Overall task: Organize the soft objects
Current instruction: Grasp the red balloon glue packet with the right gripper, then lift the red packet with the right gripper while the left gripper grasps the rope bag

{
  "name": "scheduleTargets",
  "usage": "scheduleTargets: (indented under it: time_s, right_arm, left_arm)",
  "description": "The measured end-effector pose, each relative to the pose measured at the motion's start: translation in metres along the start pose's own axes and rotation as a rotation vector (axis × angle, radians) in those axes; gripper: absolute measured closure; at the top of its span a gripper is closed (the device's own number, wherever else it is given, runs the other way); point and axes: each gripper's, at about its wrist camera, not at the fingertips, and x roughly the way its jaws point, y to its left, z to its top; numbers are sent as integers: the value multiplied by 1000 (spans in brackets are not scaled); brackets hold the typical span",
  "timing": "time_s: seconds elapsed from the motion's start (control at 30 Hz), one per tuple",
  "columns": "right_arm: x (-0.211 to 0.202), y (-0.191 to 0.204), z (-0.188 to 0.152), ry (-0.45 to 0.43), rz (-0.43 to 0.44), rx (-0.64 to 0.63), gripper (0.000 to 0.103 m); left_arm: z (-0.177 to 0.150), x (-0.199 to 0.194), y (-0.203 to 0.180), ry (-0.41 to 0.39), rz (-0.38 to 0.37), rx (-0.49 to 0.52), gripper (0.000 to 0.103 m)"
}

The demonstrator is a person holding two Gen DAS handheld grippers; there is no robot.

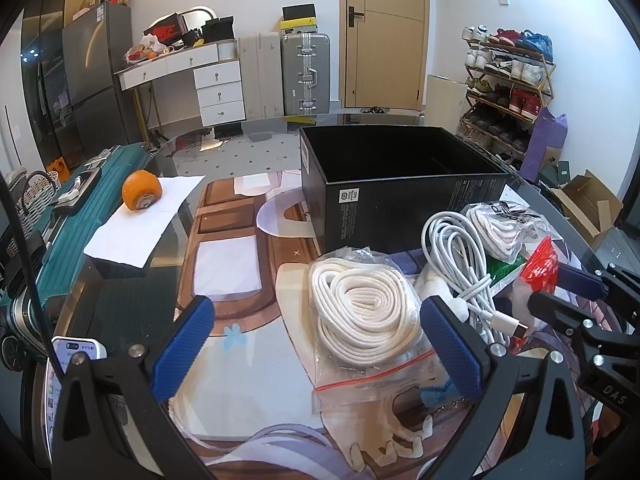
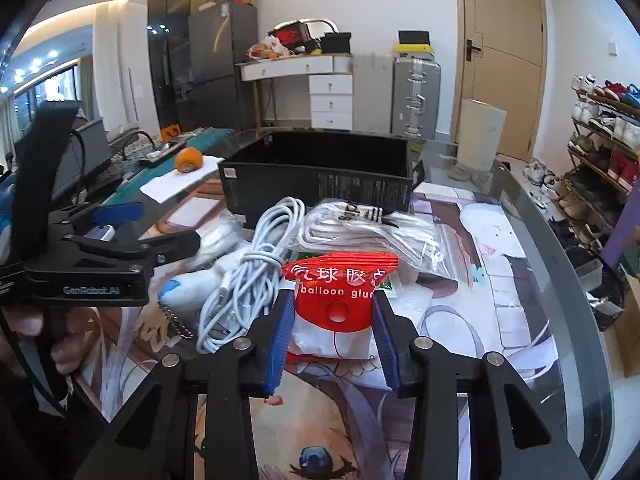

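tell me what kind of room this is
Probably a home living or entry area: a shoe rack full of sneakers, suitcases by a wooden door, and a fridge.

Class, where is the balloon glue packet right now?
Right wrist view, centre: the balloon glue packet sits between the right claw fingers, just right of the white cable bundle.

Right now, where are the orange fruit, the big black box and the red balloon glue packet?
orange fruit [image 1: 141,190], left wrist view, its peel.
big black box [image 1: 400,208], left wrist view, front wall.
red balloon glue packet [image 2: 340,280], right wrist view, red label.
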Motion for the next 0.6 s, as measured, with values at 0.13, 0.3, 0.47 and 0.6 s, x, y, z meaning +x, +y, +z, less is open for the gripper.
scheduleTargets:
  time_s: [0.13,0.3,0.47,0.6]
  right_arm:
    - [-14,1,4,-61,28,-16,64]
    - [-24,0,7,-100,43,-10,64]
    - [-28,0,9,-112,64,-4,64]
    - [-29,0,9,-112,69,-4,64]
  left_arm:
    - [1,2,3,11,-8,-7,0]
    - [0,11,5,50,-50,-43,0]
    - [2,17,0,74,-98,-58,0]
    - [5,21,1,86,-115,-85,0]
